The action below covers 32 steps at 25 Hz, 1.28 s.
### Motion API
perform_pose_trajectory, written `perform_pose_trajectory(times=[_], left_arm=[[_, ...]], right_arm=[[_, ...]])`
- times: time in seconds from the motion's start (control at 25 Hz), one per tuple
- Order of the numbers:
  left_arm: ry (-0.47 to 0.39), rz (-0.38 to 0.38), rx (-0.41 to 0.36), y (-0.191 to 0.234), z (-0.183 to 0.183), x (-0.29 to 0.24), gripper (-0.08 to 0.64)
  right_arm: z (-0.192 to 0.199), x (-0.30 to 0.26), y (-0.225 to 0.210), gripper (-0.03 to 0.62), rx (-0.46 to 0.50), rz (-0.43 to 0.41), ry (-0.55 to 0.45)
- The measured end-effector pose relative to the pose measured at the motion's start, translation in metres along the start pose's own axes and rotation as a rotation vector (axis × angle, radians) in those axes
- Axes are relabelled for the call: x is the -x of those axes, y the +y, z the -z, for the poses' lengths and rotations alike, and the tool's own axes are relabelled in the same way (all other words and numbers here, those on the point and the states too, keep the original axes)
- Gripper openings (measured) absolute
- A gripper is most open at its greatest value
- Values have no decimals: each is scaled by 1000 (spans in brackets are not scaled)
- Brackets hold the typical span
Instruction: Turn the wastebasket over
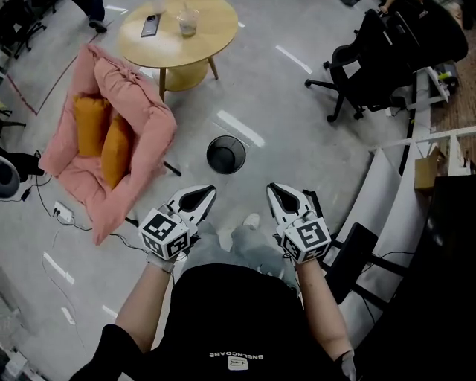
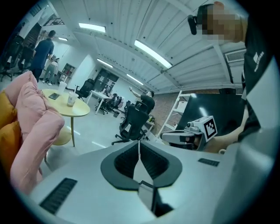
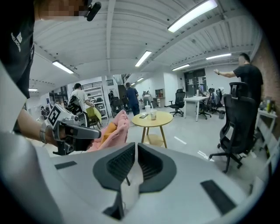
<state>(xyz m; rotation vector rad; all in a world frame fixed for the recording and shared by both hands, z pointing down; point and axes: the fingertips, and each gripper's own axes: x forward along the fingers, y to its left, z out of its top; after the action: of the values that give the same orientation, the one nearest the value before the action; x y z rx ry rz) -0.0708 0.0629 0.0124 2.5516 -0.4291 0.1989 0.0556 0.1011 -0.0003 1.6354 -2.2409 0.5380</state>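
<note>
- The wastebasket is a black round bin that stands upright on the grey floor, in open space ahead of the person.
- Its open mouth faces up toward the head camera, so the rim reads as a full ring with the dark inside showing. Its long axis runs up and down, base on the floor.
- The left claw is fully closed, its two dark pads meeting along a thin line with nothing between them.
- The right claw is closed the same way and empty.
- Both claws are held side by side in front of the person's body, tips pointing forward. The wastebasket lies beyond them and roughly between their lines, and neither claw touches it.
- To the left of the wastebasket sits a pink lounger holding orange cushions.
- Farther off is a round yellow tabletop on wooden legs, carrying a clear cup and a dark phone.
- A black office chair stands at the far right, well apart from the wastebasket.
</note>
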Motion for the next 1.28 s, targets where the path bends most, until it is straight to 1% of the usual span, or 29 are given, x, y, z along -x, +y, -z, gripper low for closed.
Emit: perform_pose_trajectory(times=[0.12, 0.2, 0.36, 0.4, 0.48, 0.56, 0.72, 0.8, 0.92, 1.0, 1.16, 1.28], left_arm=[[37, -22, 33, 12, 12, -17, 15], [65, -51, 56, 22, 21, -31, 16], [120, -124, 102, 41, 46, -54, 20], [128, -137, 113, 46, 53, -60, 36], [135, -156, 129, 62, 68, -78, 91], [143, -188, 145, 83, 87, -93, 109], [193, -248, 184, 127, 130, -117, 151], [231, -273, 205, 149, 154, -128, 181], [275, -317, 226, 190, 190, -146, 207], [299, -344, 246, 222, 217, -158, 218], [336, -387, 338, 276, 276, -173, 232], [359, -410, 389, 315, 320, -187, 239]], right_arm=[[10, -11, -14, 13, -3, -7, 33], [22, -20, -29, 14, -17, -12, 57], [60, -41, -62, 30, -85, -39, 131], [71, -47, -71, 46, -107, -46, 152], [95, -63, -92, 72, -150, -50, 191], [120, -83, -112, 82, -177, -54, 234], [178, -122, -143, 113, -206, -63, 336], [208, -141, -157, 136, -249, -63, 377], [252, -178, -179, 164, -333, -58, 417], [284, -206, -195, 174, -371, -56, 439], [343, -258, -216, 178, -425, -64, 466], [388, -299, -224, 184, -434, -78, 503]])
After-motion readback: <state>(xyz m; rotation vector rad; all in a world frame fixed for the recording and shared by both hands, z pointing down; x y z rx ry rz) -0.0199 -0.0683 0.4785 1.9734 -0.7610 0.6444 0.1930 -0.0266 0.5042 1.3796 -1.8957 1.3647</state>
